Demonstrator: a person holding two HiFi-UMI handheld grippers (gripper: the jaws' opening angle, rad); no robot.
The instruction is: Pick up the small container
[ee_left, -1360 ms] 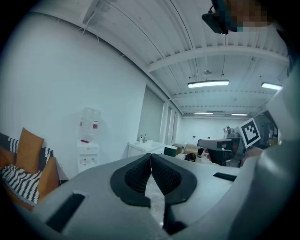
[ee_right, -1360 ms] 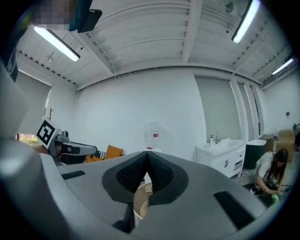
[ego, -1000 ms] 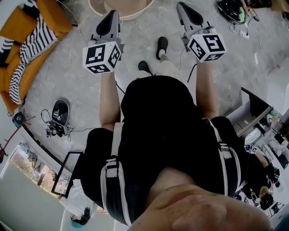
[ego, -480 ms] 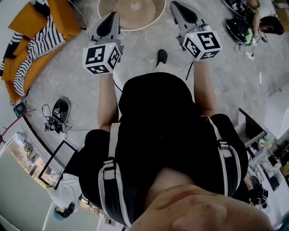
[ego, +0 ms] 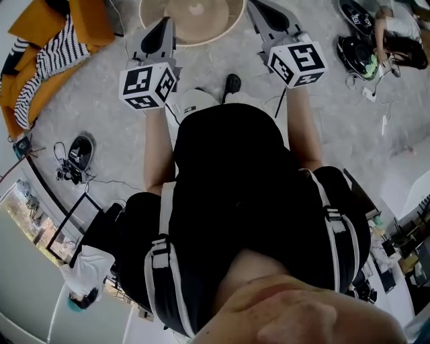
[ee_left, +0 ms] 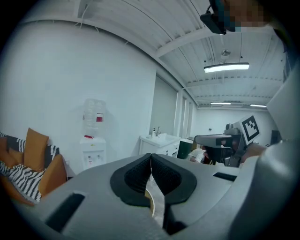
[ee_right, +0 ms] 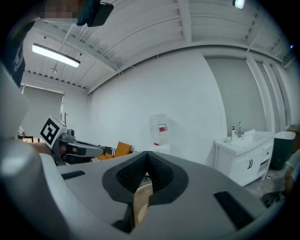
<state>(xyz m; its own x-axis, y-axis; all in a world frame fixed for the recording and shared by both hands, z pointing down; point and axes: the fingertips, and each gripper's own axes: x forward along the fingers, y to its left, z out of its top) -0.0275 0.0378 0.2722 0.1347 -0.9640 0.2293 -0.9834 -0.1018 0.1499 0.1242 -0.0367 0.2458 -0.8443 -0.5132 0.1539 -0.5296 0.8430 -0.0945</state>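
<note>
In the head view both grippers are held out in front of the person's body, above a grey floor. My left gripper [ego: 164, 24] and my right gripper [ego: 259, 7] point toward a round beige table [ego: 156, 21] at the top edge. A small pale spot [ego: 196, 9] lies on that table; what it is cannot be told. In the left gripper view my left gripper [ee_left: 151, 157] has its dark pads pressed together with nothing between them. In the right gripper view my right gripper [ee_right: 146, 155] is likewise shut and empty. No small container can be made out.
An orange sofa with a striped cloth [ego: 41, 52] stands at the left. Cables and a dark bag [ego: 75, 156] lie on the floor. A water dispenser [ee_left: 93, 136] and a white sink cabinet [ee_left: 158, 143] stand by the wall. A person [ego: 396, 41] sits at the upper right.
The view has moved forward: the round table now shows more fully at the top and the sofa has slid left. Both grippers stay shut and level.
</note>
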